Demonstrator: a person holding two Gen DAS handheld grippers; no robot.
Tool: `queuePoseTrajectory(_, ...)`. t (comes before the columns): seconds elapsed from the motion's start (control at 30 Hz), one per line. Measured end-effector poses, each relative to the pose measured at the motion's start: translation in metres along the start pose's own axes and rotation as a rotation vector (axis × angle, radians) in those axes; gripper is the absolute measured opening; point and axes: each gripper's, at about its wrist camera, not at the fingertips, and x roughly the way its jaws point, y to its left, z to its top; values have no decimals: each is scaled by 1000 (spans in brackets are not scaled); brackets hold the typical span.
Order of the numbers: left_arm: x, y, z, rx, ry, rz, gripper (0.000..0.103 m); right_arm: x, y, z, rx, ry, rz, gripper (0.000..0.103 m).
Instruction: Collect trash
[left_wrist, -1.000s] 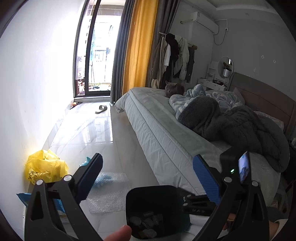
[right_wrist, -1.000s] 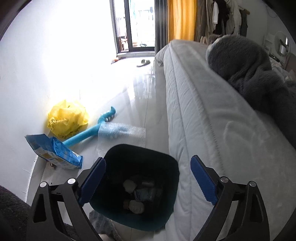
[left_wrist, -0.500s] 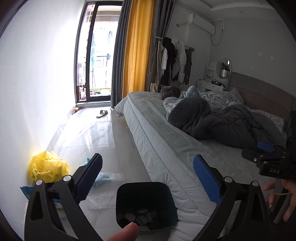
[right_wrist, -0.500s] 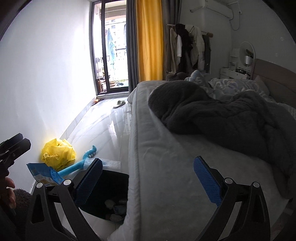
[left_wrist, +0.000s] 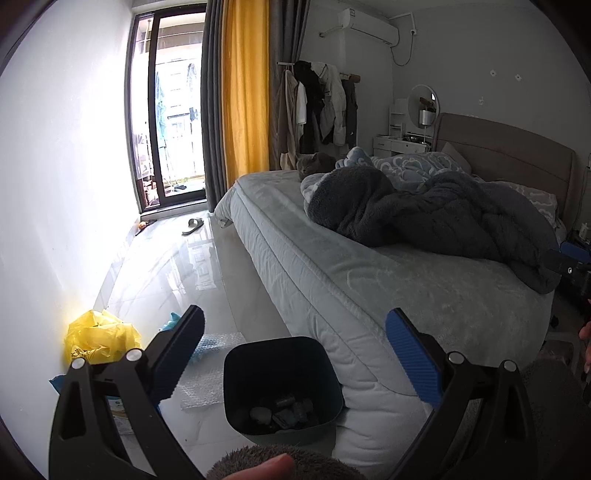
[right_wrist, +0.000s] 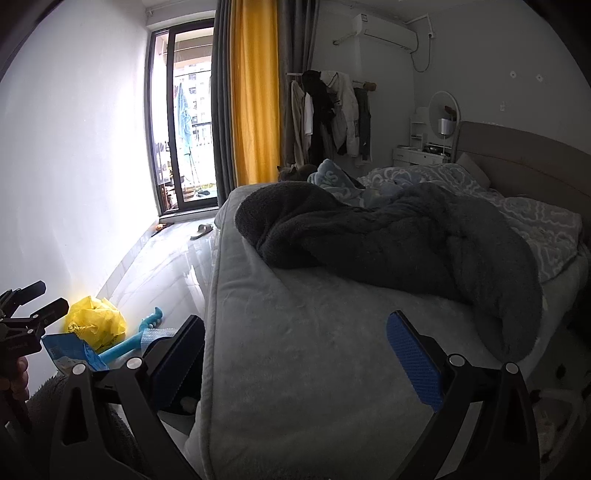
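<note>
A dark bin (left_wrist: 236, 354) stands on the floor against the bed's corner, with several bits of trash (left_wrist: 284, 410) at its bottom. My left gripper (left_wrist: 295, 332) hangs open above it, holding nothing. On the floor left of the bin lie a yellow plastic bag (left_wrist: 99, 339), a sheet of bubble wrap (left_wrist: 210, 369) and a blue packet (right_wrist: 70, 354). My right gripper (right_wrist: 295, 321) is open and empty over the bed's near end. In its view the bin (right_wrist: 177, 398) is mostly hidden behind its left finger.
The bed (left_wrist: 369, 288) fills the right side, with a dark blanket (right_wrist: 369, 236) and a grey cat (left_wrist: 314, 164) on it. A blue plastic toy (right_wrist: 136, 339) lies by the yellow bag. A slipper (left_wrist: 192, 225) sits near the balcony door. White wall on the left.
Both grippers rose and tilted up, staying open. The right one swung from over the bin to over the bed. In the left view the bin looks farther away.
</note>
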Motion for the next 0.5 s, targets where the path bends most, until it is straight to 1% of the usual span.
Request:
queuePoseTrajectory(0.1, 1, -5, 0, -19, -12, -18, 100, -5, -8, -16, 11, 18, -2, 100)
queuePoseTrajectory(0.17, 4, -9, -1, -20, -7, -2, 100, -10, -15, -18, 14, 8, -8, 100)
queuePoseTrajectory(0.3, 4, -17, -2, 9, -9, 24, 100, -15, -25, -22, 16, 16, -5, 100)
queuePoseTrajectory(0.43, 3, -17, -4, -11, -7, 21, 100, -18, -39, -26, 30, 33, -6, 100)
queuePoseTrajectory(0.5, 3, -15, -4, -27, -9, 17, 100, -22, -48, -28, 57, 25, -1, 100)
